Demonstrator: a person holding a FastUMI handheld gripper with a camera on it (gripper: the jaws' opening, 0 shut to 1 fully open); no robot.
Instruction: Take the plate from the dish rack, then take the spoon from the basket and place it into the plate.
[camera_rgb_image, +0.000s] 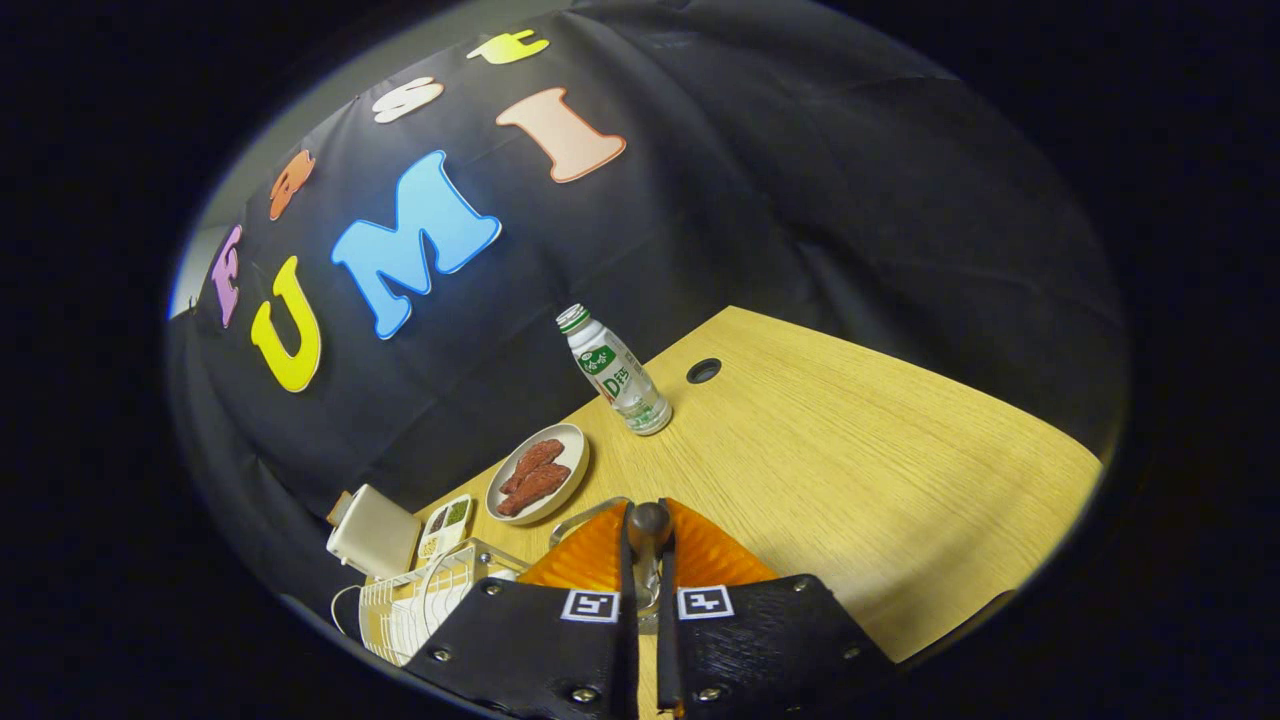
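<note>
Tabletop (850, 440) of pale wood carried everything. White dish rack (420, 605) sat just left of the gripper (648, 560). A small plate (575, 470) of brown food lay beyond, and a bottle (617, 372) stood farther off. The fingers were nearly closed, pinching the spoon (649, 525), its dark handle end poking up between them.

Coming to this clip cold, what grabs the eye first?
The tool is closed on a spoon, its dark rounded end poking up between the fingers over an orange ribbed piece. Beyond it on the wooden table sit a plate of reddish-brown food and an upright bottle.
</note>
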